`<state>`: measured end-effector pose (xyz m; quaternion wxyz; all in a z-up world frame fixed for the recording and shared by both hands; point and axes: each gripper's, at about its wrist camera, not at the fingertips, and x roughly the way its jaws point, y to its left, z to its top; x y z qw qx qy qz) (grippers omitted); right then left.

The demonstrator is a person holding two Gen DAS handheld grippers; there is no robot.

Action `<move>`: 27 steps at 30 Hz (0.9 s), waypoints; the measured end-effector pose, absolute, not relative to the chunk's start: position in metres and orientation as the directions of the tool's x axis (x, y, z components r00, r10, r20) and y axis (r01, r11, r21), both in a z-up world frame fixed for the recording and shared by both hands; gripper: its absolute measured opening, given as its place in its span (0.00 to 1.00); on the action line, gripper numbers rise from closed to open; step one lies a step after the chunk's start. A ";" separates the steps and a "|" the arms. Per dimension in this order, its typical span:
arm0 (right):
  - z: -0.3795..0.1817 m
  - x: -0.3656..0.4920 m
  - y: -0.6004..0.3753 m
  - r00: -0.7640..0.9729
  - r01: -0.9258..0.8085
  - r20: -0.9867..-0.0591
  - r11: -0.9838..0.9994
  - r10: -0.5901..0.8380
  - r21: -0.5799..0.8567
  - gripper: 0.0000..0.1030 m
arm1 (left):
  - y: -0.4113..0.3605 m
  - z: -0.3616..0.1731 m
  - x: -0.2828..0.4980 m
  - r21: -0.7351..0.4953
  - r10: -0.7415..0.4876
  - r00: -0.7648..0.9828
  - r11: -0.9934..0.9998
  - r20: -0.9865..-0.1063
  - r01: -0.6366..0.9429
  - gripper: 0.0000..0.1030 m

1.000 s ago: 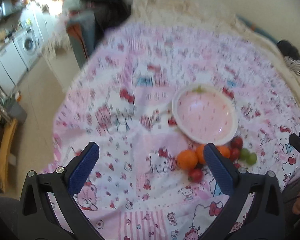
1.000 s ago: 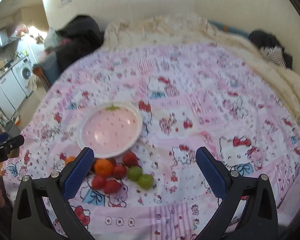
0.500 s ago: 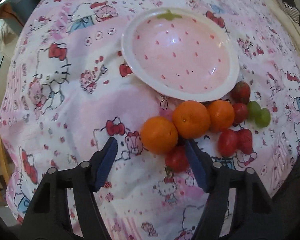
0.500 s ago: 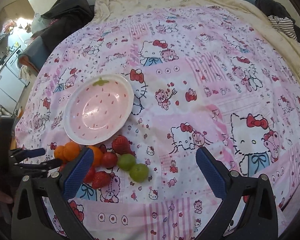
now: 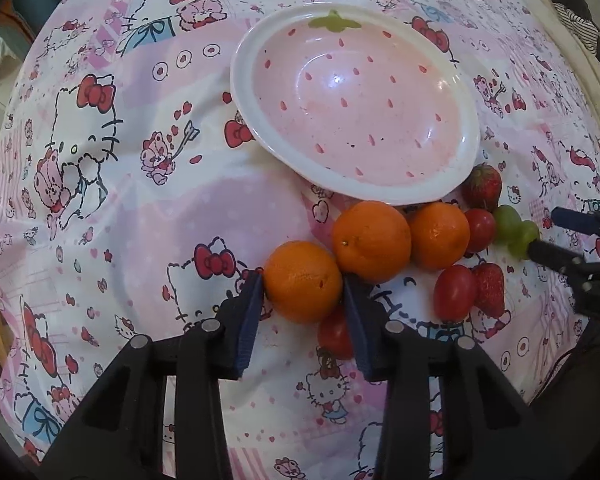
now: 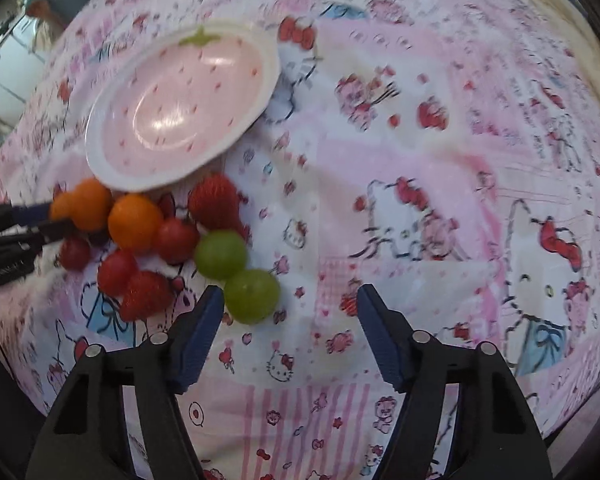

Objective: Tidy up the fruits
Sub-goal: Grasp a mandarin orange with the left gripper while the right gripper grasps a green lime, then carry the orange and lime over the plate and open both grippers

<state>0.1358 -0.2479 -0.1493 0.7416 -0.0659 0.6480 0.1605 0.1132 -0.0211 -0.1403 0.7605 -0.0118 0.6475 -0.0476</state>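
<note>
A pink strawberry-patterned plate [image 5: 456,176] lies empty on a Hello Kitty blanket [image 5: 140,208]. In front of it sits a cluster of fruit: three oranges, cherry tomatoes [image 5: 454,292], strawberries [image 5: 482,186] and two green grapes [image 6: 252,296]. My left gripper [image 5: 303,282] is shut on the nearest orange [image 5: 302,280], its pads touching both sides. My right gripper [image 6: 290,300] is open; its left finger [image 6: 204,320] is next to the nearer grape. The plate also shows in the right wrist view [image 6: 100,160].
The blanket covers a bed, with a cream cover [image 5: 596,80] and dark clothes [image 5: 576,20] at the far right. Kitchen units [image 6: 8,76] stand beyond the bed's left edge. The right gripper shows in the left wrist view [image 5: 560,236].
Both grippers moved down toward the fruit. My left gripper closed around the nearest orange. My right gripper came close to the green grapes and stayed open.
</note>
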 end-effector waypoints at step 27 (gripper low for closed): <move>-0.154 0.120 -0.222 0.113 -0.428 -0.975 0.895 0.190 0.125 0.35 | 0.021 -0.103 0.095 -0.006 -0.003 0.318 1.000 -0.948 -0.008 0.34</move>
